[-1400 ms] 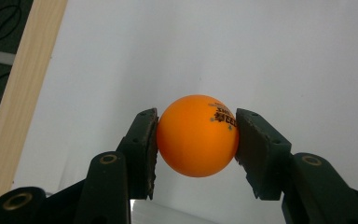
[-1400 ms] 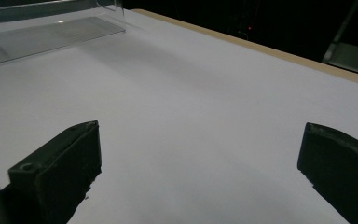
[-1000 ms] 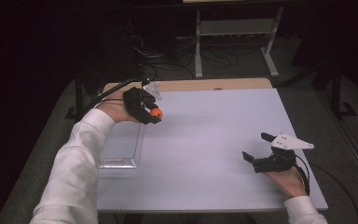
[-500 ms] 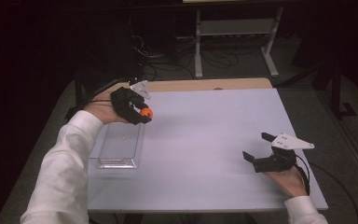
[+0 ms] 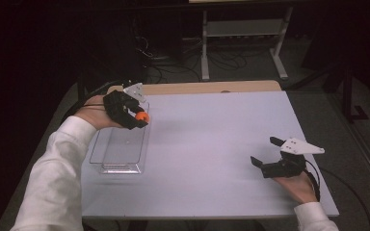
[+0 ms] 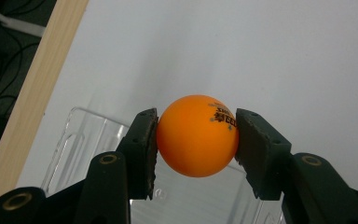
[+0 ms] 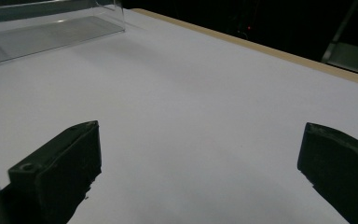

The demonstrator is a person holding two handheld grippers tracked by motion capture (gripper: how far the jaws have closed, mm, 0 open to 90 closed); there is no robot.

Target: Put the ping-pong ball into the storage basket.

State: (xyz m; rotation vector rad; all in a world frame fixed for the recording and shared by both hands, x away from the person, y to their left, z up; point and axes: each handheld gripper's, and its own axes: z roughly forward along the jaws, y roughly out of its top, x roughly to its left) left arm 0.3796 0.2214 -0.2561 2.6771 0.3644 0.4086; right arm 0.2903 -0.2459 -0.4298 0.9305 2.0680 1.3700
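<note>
An orange ping-pong ball (image 6: 197, 136) with dark print is clamped between the two black jaws of my left gripper (image 6: 196, 140). In the high view that left gripper (image 5: 142, 117) hovers over the far end of a clear plastic tray (image 5: 119, 150) at the table's left side, with the ball (image 5: 142, 116) above the tray's far right corner. My right gripper (image 5: 265, 153) rests low near the table's right front, jaws spread wide with nothing between them. In the right gripper view its jaws (image 7: 200, 168) frame bare white tabletop, and the clear tray (image 7: 46, 32) lies far off at the upper left.
The white table (image 5: 212, 139) has a wooden strip (image 5: 212, 87) along its far edge. Beyond it, the dark floor holds cables and a metal stand (image 5: 243, 33). A black cable trails from each gripper.
My left gripper, still holding the orange ball, has moved left and slightly toward the far edge, from beside the tray's right side to over its far end. The right gripper has stayed put.
</note>
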